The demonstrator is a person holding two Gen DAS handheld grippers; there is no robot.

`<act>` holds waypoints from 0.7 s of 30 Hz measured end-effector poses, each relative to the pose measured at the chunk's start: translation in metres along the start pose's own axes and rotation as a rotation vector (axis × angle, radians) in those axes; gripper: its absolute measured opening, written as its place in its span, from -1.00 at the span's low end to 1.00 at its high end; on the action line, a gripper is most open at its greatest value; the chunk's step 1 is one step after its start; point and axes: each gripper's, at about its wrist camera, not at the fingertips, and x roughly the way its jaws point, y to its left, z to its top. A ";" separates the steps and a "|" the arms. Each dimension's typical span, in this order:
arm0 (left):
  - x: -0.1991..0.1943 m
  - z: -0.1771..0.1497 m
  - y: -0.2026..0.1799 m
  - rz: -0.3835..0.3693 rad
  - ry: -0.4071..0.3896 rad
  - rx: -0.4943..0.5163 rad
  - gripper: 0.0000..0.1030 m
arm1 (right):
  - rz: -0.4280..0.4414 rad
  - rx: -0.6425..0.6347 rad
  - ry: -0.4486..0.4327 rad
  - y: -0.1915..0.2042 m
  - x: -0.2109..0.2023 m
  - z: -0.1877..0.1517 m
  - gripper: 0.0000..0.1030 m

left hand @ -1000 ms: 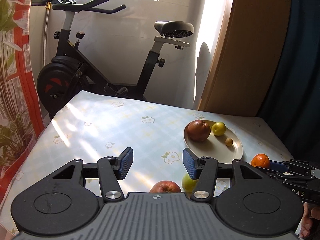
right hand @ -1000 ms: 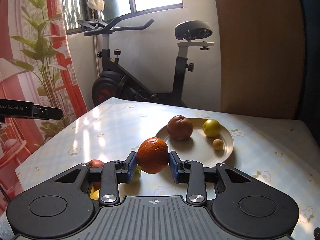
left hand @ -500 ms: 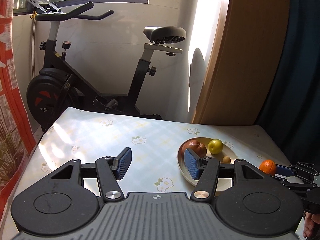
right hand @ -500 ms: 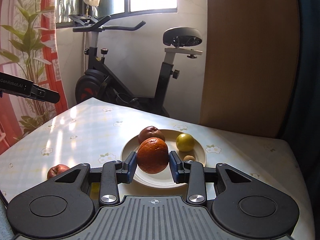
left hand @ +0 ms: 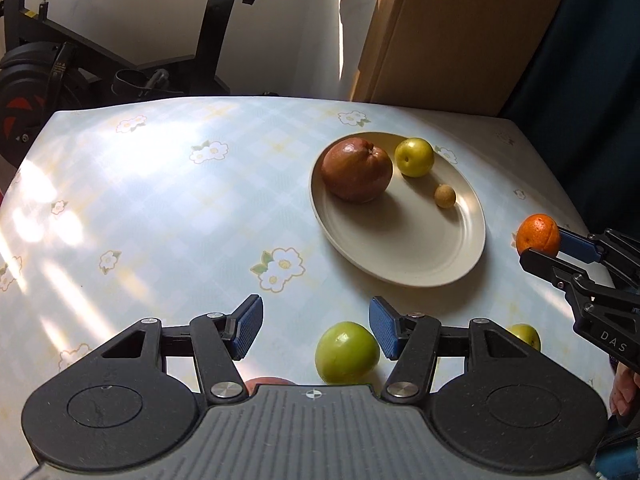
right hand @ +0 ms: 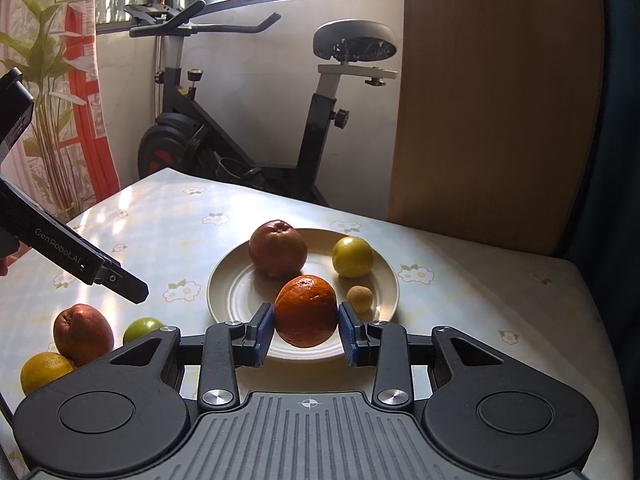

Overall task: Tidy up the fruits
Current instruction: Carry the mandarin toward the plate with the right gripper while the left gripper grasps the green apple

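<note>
My right gripper (right hand: 307, 332) is shut on an orange (right hand: 306, 310), held over the near rim of the cream plate (right hand: 240, 292). On the plate lie a red-brown fruit (right hand: 278, 254), a yellow-green fruit (right hand: 353, 257) and a small tan fruit (right hand: 359, 299). My left gripper (left hand: 316, 322) stands open, pointing down at the table, with nothing pressed between its pads. A green apple (left hand: 346, 352) lies on the cloth just below it, close to the right finger. The left wrist view also shows the plate (left hand: 400, 256) and the held orange (left hand: 538, 234) at the right.
Loose on the cloth near the front lie a red fruit (right hand: 82, 334), a green apple (right hand: 142, 328) and a yellow fruit (right hand: 44, 370). Another yellow-green fruit (left hand: 524, 334) sits behind my left gripper's right arm. An exercise bike (right hand: 240, 140) and a wooden panel (right hand: 492, 100) stand beyond the table's far edge.
My left gripper has tipped downward and come closer to the table, bringing the green apple under its fingers. My right gripper has carried the orange forward to the plate's near rim.
</note>
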 end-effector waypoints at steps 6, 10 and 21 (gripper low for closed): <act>0.021 -0.005 -0.005 -0.056 0.074 0.051 0.25 | 0.016 0.005 0.005 -0.007 0.003 -0.003 -0.38; 0.026 -0.006 -0.006 -0.074 0.095 0.075 0.26 | 0.022 0.021 0.016 -0.013 0.007 -0.004 -0.38; 0.055 -0.008 -0.021 -0.025 0.190 0.162 0.27 | 0.035 0.054 0.028 -0.020 0.015 -0.011 -0.38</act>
